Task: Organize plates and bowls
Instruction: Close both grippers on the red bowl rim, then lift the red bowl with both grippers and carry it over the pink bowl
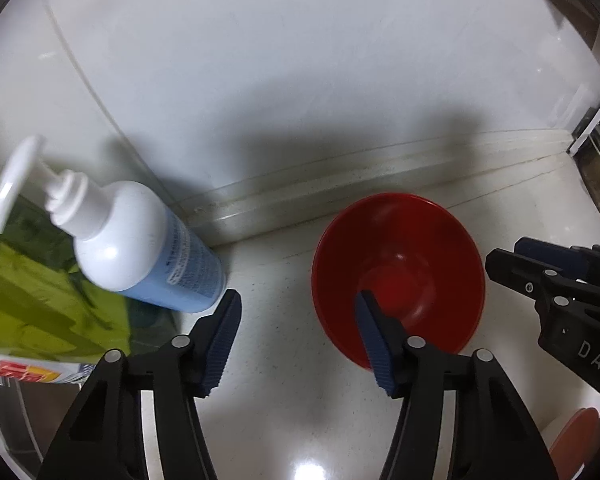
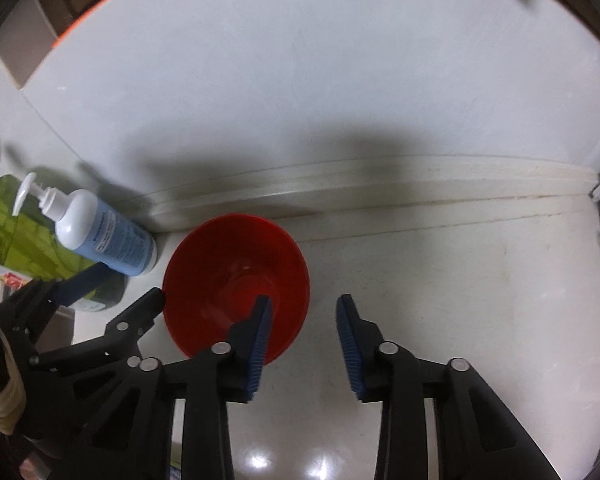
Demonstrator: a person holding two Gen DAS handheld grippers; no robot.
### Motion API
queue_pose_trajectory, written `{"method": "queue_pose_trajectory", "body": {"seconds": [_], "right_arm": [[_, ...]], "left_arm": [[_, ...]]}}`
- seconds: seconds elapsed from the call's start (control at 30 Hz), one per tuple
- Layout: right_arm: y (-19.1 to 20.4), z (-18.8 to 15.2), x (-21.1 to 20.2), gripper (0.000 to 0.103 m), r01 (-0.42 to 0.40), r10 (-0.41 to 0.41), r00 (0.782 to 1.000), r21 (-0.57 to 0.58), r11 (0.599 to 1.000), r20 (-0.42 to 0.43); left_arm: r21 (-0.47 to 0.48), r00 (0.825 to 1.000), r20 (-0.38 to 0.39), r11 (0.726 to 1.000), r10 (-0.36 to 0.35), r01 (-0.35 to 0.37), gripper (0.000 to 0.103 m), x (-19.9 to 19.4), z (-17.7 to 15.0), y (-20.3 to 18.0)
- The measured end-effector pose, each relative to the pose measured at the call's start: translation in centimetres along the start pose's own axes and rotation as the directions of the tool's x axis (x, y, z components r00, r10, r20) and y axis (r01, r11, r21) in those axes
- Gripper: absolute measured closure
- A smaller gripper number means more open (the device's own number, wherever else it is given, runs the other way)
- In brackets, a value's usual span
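Observation:
A red bowl (image 1: 416, 264) (image 2: 220, 280) stands upright on the white counter, close to the back wall. My left gripper (image 1: 298, 308) (image 2: 128, 288) is open and straddles the bowl's left rim: one blue pad is inside the bowl, the other outside over the counter. My right gripper (image 2: 304, 312) (image 1: 508, 254) is open too and straddles the right rim, with its left pad over the bowl's inside and its right pad over bare counter. Neither pair of pads presses on the rim. The bowl looks empty.
A white pump bottle (image 1: 140, 240) (image 2: 100, 240) with a blue label stands left of the bowl, beside a green bottle (image 1: 32, 292) (image 2: 16, 236). The wall's raised ledge (image 1: 340, 192) runs just behind the bowl. A reddish-brown rounded edge (image 1: 572, 436) shows at lower right.

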State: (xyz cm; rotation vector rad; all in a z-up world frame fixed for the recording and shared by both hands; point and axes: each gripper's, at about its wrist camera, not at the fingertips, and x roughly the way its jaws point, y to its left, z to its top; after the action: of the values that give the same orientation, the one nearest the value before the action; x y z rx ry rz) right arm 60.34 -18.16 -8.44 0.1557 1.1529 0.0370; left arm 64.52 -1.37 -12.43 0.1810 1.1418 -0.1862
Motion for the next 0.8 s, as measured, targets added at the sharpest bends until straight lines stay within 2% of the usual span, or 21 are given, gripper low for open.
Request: {"method": "queue_pose_trajectory", "body": {"seconds": [0.27, 0.4, 0.6, 0.8], "right_arm": [[-0.7, 0.3, 2.6, 0.08, -0.017, 0.018, 0.999, 0.035, 0.999, -0.051], [-0.9, 0.3, 3.5, 0.082, -0.029, 0.032, 0.997, 0.041, 0.999, -0.072], [-1.0, 0.1, 4.5, 0.087, -0.039, 0.043, 0.995, 0.04, 0.998, -0.095], [-1.1, 0.0, 4.9, 0.09, -0.035, 0.038, 0.994, 0.036, 0.999, -0.103]], "left_arm": [[-0.022, 0.999, -0.034, 0.999, -0.033, 0.032, 0.057, 1.7, 0.6, -0.8], [-0.019, 0.998, -0.046, 0.999, -0.036, 0.036, 0.066, 2.5, 0.8, -1.0], [-0.018, 0.996, -0.057, 0.998, -0.062, 0.061, 0.085, 3.5, 1.1, -1.4], [-0.02, 0.997, -0.045, 0.998, -0.057, 0.056, 0.092, 3.4, 1.2, -1.2]]}}
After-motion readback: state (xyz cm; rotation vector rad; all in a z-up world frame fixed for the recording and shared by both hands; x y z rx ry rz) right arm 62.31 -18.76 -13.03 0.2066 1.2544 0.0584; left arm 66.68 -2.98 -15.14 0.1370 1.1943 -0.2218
